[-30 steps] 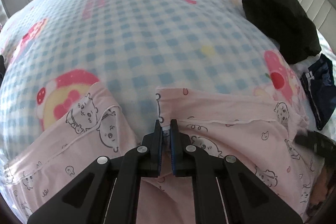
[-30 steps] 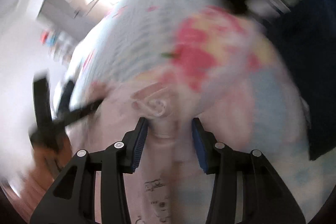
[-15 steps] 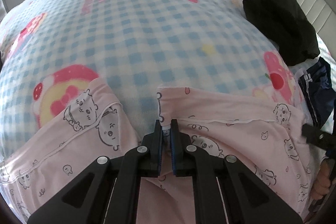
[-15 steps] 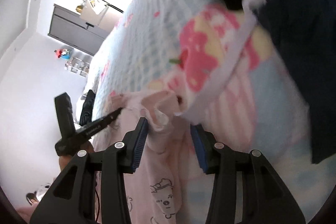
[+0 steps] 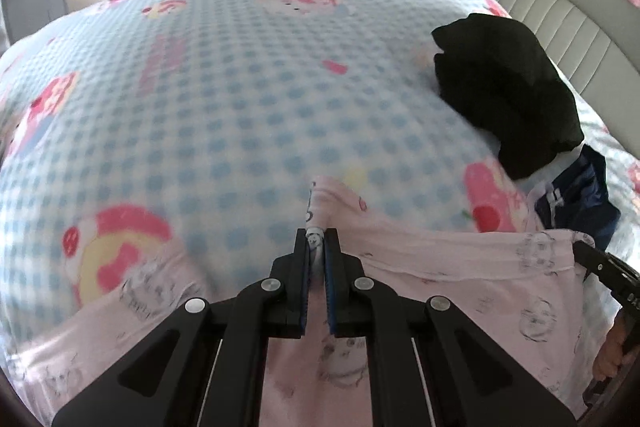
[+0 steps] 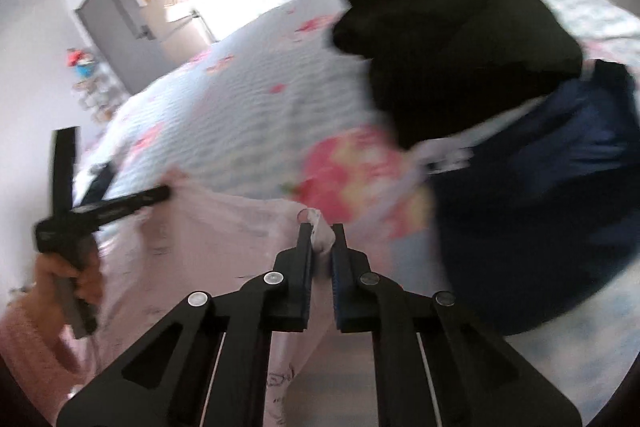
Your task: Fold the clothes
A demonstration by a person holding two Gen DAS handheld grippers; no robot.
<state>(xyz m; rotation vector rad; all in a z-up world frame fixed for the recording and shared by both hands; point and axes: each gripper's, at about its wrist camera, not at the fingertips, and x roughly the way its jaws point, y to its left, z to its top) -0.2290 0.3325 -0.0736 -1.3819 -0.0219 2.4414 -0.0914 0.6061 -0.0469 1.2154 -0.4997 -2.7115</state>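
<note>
Left wrist view: each hand-held gripper, left (image 5: 316, 243) and right (image 6: 321, 237), pinches the pink garment's (image 5: 460, 267) edge.

Pink garment (image 5: 460, 279): lower part runs off the bottom edge, printed figures smeared by blur. Bedspread (image 5: 240, 115) checks soft, out of focus. Navy garment (image 6: 540, 211) partly under the black garment (image 6: 460, 39). Shelf items (image 6: 86, 67) too small to identify.
</note>
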